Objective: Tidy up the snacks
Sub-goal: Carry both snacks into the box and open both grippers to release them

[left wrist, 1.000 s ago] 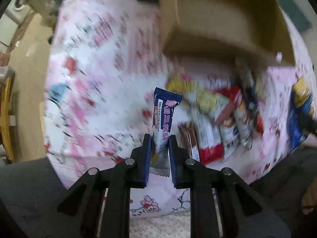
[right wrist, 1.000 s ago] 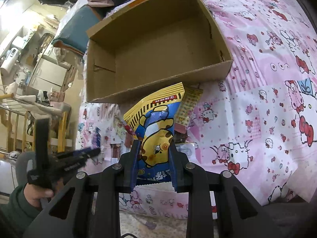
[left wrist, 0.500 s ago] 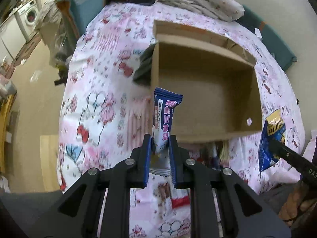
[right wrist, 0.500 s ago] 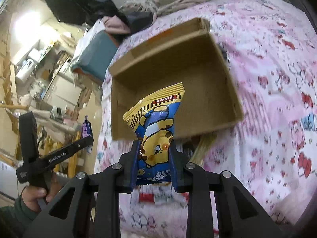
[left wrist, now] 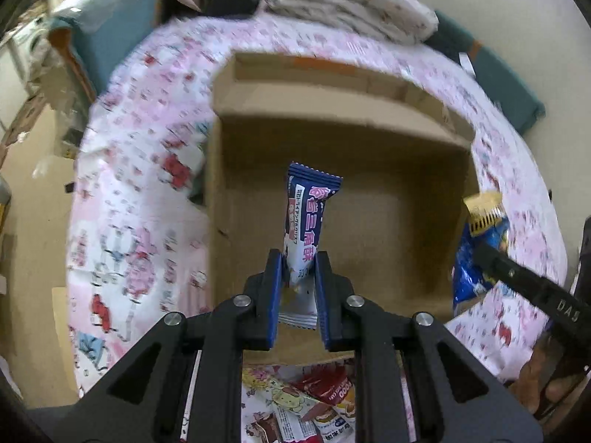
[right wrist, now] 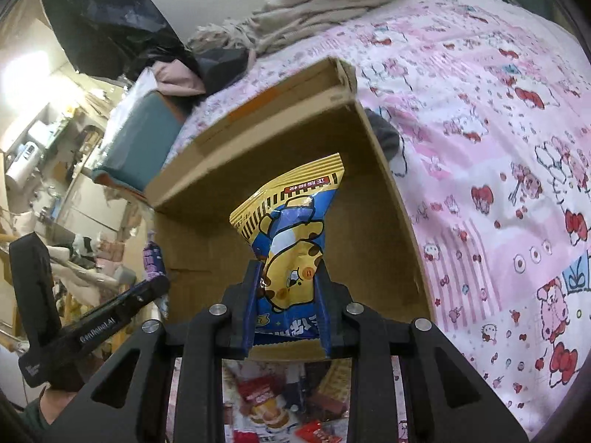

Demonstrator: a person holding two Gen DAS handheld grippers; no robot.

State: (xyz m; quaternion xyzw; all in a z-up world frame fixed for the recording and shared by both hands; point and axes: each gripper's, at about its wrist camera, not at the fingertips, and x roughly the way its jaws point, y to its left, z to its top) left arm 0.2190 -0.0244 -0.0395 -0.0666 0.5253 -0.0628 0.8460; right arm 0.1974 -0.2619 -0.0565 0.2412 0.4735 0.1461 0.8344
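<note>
My left gripper (left wrist: 298, 264) is shut on a dark blue snack bar (left wrist: 307, 217) and holds it upright over the open cardboard box (left wrist: 369, 140). My right gripper (right wrist: 290, 277) is shut on a yellow and blue snack bag (right wrist: 291, 236) over the same box (right wrist: 384, 221). The bag also shows at the right in the left wrist view (left wrist: 476, 258). The bar shows at the left in the right wrist view (right wrist: 153, 258). The box looks empty where I can see its floor.
The box lies on a bed with a pink cartoon-print sheet (right wrist: 498, 147). Several loose snack packets (left wrist: 310, 402) lie on the sheet just in front of the box. Bedding and clothes (right wrist: 314, 11) are piled beyond it. The floor (left wrist: 33, 221) drops away at the left.
Both grippers have lifted off the snack pile and moved forward over the box, each still holding its snack. The box now fills the middle of both views.
</note>
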